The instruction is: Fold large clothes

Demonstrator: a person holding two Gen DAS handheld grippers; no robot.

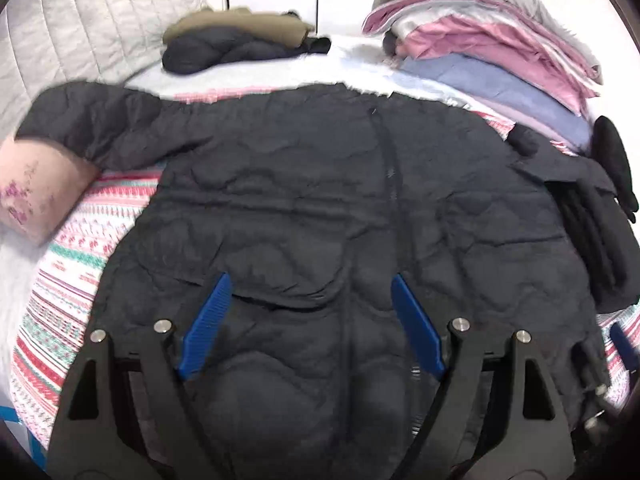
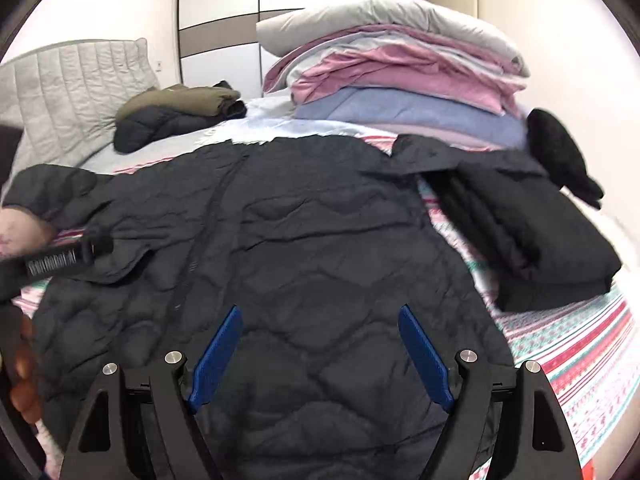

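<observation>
Left wrist view: your left gripper (image 1: pixel 310 300) has its blue fingers (image 1: pixel 208 320) spread wide, with nothing between them; they hang just above the coat (image 1: pixel 320 184), not pinching it. In the right wrist view your right gripper (image 2: pixel 320 332) stands the same way, fingers (image 2: pixel 218 354) apart and empty, poised over the lower part of the coat (image 2: pixel 300 240).

The coat lies spread flat on the striped bedcover (image 1: pixel 68 280), front up with the zip line running up its middle. One sleeve (image 1: pixel 92 120) reaches out to the left toward the pink pillow (image 1: pixel 40 188). On the right side a folded dark bundle (image 2: pixel 532 240) lies at the coat's edge; whether it is this coat's other sleeve folded in or a separate garment, you cannot tell from here.

Further back, a small heap of clothes (image 2: pixel 180 116), olive over dark, sits near the headboard (image 2: pixel 72 88), and a stack of bedding (image 2: pixel 400 64) rises to the right.

By my reading you are early in this coat: it is laid out and smoothed, but the body is not yet folded. Left to do: bring the left sleeve in across the body, then fold the body over itself.
</observation>
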